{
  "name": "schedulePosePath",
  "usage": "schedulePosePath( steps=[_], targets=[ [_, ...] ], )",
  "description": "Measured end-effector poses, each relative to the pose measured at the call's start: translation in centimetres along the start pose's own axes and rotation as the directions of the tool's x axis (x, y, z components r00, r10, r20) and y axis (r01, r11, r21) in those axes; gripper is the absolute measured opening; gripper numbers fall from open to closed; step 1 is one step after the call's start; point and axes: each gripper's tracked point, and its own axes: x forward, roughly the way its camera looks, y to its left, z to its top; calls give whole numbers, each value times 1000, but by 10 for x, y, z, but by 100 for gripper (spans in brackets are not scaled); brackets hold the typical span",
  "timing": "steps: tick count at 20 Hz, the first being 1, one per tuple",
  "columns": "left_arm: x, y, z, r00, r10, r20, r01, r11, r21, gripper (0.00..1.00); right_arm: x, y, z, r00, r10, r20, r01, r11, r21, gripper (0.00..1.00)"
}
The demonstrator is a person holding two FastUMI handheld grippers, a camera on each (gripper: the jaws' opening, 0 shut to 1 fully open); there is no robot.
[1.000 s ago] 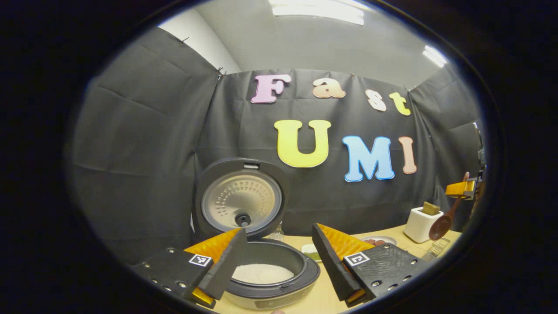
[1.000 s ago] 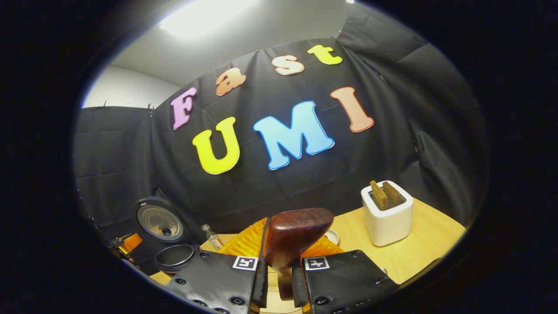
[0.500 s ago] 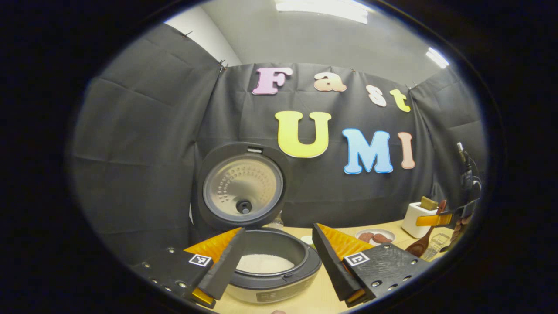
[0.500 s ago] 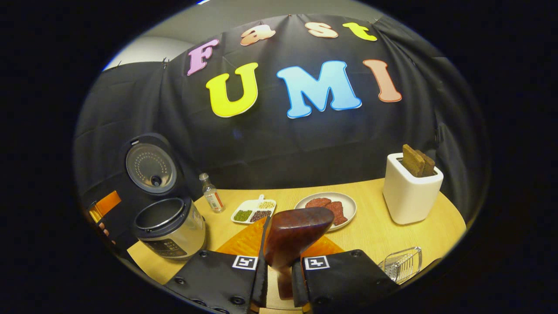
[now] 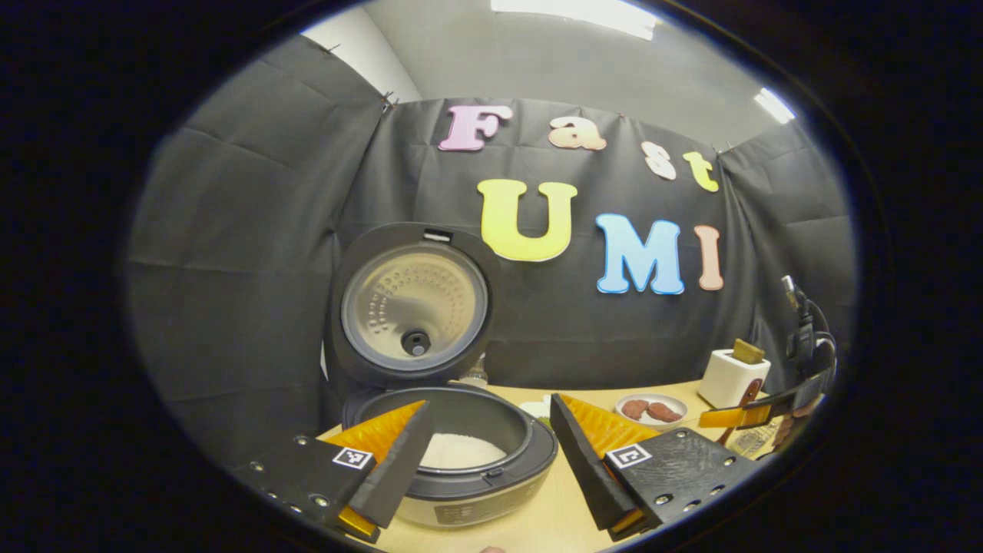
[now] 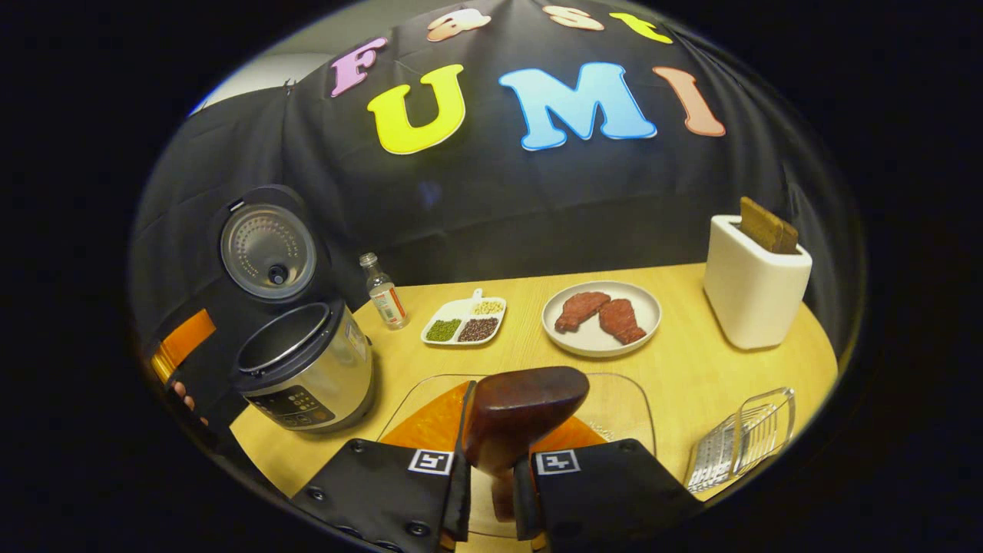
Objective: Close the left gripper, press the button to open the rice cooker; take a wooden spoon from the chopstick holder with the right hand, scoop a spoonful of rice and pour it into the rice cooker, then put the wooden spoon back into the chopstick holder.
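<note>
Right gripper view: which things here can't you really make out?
1. Most of the dark wooden spoon's handle is hidden between the right claw's fingers.
2. The contents of the clear glass dish are mostly hidden behind the spoon and claw.
3. The inside of the silver rice cooker's pot is hidden by its own rim, and its panel print is too small.

Mock kitchen booth (black cloth wall (image 6: 491, 207)), wooden table (image 6: 676, 369), toaster (image 6: 754, 288).

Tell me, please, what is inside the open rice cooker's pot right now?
In the left gripper view, the rice cooker holds a layer of white rice. The left tongs hide the pot's near-left part.
</note>
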Motion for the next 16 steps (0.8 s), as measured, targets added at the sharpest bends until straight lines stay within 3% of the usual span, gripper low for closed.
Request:
schedulePosePath(
  steps=[11,16],
  targets=[
    [-6,5,-5,1000,-9,-10,9,1000,14,92,19,32,-5,995,92,-29,-84,977,198,25],
    [-9,13,-1,1000,5,-6,-5,1000,19,92,22,33,-2,993,121,-9,-113,948,299,25]
  ],
)
